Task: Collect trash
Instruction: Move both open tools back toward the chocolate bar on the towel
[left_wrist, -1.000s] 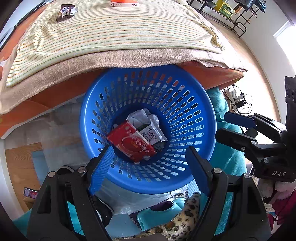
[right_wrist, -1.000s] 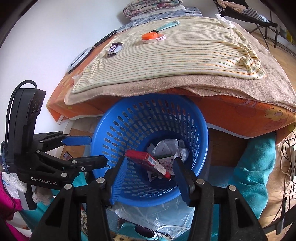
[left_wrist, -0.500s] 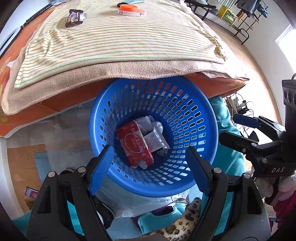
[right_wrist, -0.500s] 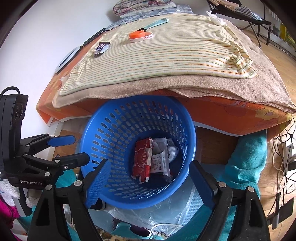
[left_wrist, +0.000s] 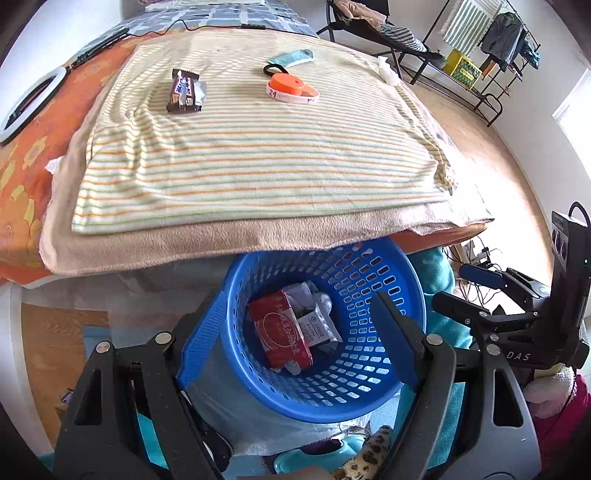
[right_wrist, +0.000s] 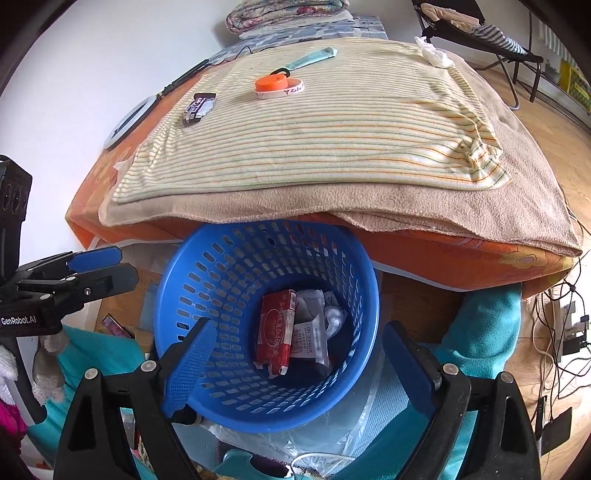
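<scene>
A blue slotted basket (left_wrist: 369, 398) (right_wrist: 258, 417) stands on the floor against the bed edge. In it lie a red packet (left_wrist: 280, 332) (right_wrist: 275, 328) and a white packet (left_wrist: 317, 326) (right_wrist: 310, 339) with crumpled wrappers. My left gripper (left_wrist: 299, 299) hangs open above the basket's near rim, holding nothing. My right gripper (right_wrist: 299, 326) is also above the basket; its wide jaws are closing slightly with nothing between them. On the striped blanket lie a dark chocolate bar wrapper (left_wrist: 183, 91) (right_wrist: 199, 103) and a crumpled white tissue (left_wrist: 386, 70) (right_wrist: 434, 55).
An orange lid on a white band (left_wrist: 290, 86) and a teal-handled tool (left_wrist: 291, 58) lie at the blanket's far side. A white ring light (left_wrist: 26, 107) rests on the orange sheet at left. Teal cloth, a plastic bag and cables crowd the floor around the basket.
The red packet left my right gripper and dropped flat into the basket; that gripper's jaws spread wide. Both grippers rose and drew back, bringing more of the bed top into view.
</scene>
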